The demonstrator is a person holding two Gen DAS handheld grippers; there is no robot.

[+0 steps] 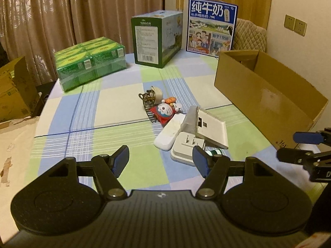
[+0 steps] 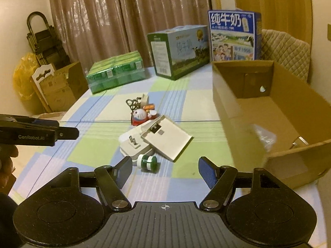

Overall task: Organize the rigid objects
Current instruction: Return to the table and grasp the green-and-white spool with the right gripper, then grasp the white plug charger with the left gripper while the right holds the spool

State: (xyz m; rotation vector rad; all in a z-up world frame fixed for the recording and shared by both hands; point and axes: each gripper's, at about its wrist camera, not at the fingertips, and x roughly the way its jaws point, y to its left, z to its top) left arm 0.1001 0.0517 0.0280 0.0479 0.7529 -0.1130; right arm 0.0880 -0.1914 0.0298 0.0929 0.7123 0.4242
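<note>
A pile of small objects lies mid-table: a white socket panel (image 1: 211,128) (image 2: 167,138), a white plug adapter (image 1: 186,148) (image 2: 134,144), a white oblong case (image 1: 168,133), a cartoon cat figure (image 1: 165,109) (image 2: 140,115), a metal ornament (image 1: 149,101) and a green-and-white spool (image 2: 148,161) (image 1: 215,152). My left gripper (image 1: 160,157) (image 2: 68,128) hovers open just before the pile, with nothing between its fingers. My right gripper (image 2: 165,167) (image 1: 287,146) is open too, with the spool just beyond its fingertips.
An open cardboard box (image 2: 238,111) (image 1: 258,95) stands at the right and holds a clear wrapper (image 2: 266,138). At the back are a green shrink-wrapped pack (image 1: 91,66), a green milk carton (image 1: 157,39) and a blue milk carton (image 1: 211,24). The checked tablecloth (image 1: 115,95) covers the table.
</note>
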